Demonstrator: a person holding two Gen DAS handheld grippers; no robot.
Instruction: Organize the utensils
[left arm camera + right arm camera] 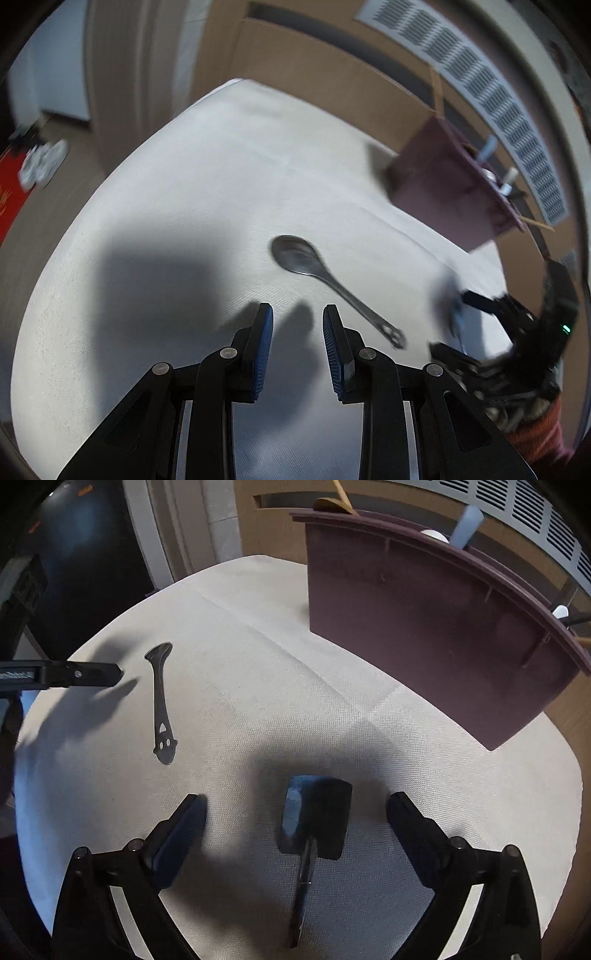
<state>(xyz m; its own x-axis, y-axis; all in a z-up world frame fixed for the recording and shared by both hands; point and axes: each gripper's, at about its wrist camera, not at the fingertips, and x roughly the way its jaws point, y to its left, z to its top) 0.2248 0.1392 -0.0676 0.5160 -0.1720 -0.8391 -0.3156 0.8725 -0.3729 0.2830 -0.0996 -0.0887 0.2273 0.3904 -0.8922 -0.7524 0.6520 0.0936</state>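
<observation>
A metal spoon (306, 258) lies on the white tablecloth (184, 184), bowl away from me, its handle slanting toward the lower right. My left gripper (297, 325) hovers just short of the spoon, left of the handle, open with nothing between its blue pads. In the right wrist view the same spoon (161, 701) lies at the left, and the left gripper's finger (92, 674) reaches in beside it. A black spatula (317, 816) lies flat on the cloth between the wide open fingers of my right gripper (297, 801), which do not touch it.
A maroon utensil holder (424, 627) stands at the table's far right with several handles sticking out; it also shows as the holder (443, 177). Behind it is a wooden wall with a vent grille (480, 85). Shoes (44, 162) lie on the floor left of the table.
</observation>
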